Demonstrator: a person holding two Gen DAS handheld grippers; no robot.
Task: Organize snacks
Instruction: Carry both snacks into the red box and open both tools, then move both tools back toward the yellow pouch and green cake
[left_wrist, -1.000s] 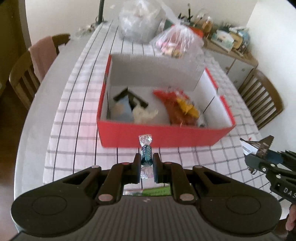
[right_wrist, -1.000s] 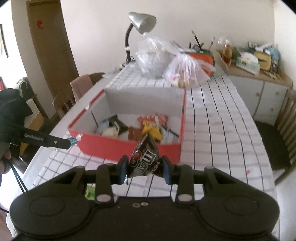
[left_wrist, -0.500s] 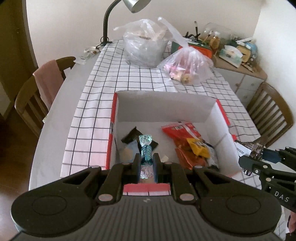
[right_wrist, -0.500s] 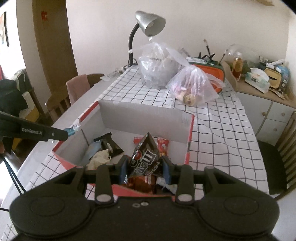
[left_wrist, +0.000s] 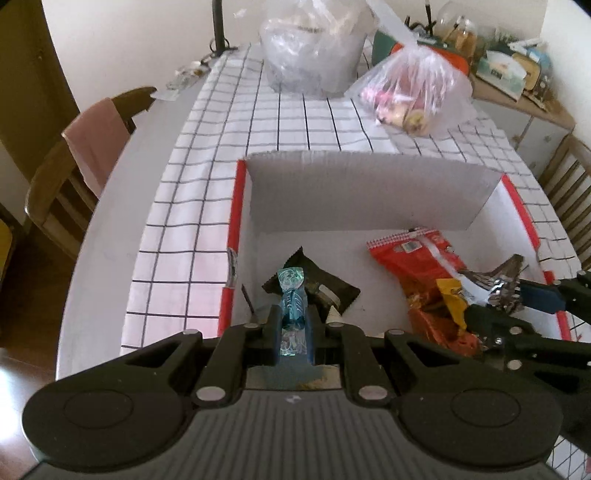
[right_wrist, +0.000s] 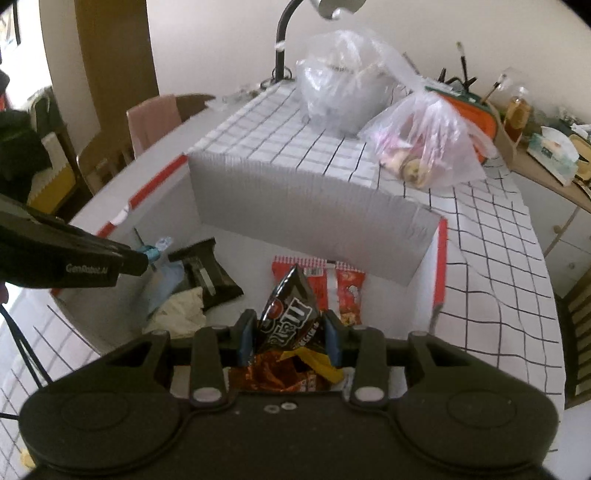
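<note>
A lamp (right_wrist: 334, 5) head is shown only from the right. A candy (left_wrist: 292, 308) is pinched by the left gripper (left_wrist: 292, 326), a chocolate bag (right_wrist: 288, 317) by the right gripper (right_wrist: 289, 338) (both over the box (left_wrist: 369, 192)).

- We see a worktop (left_wrist: 110, 221) under a white checked cloth (left_wrist: 207, 155).
- Wooden chairs (left_wrist: 55, 192) flank it; one carries a pink towel (left_wrist: 98, 144).
- A desk lamp (right_wrist: 295, 37) stands before our cream wall (right_wrist: 221, 37).

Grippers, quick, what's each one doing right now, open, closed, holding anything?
Left gripper: closed on the blue wrapped candy.
Right gripper: closed on the brown M&M's bag.
</note>
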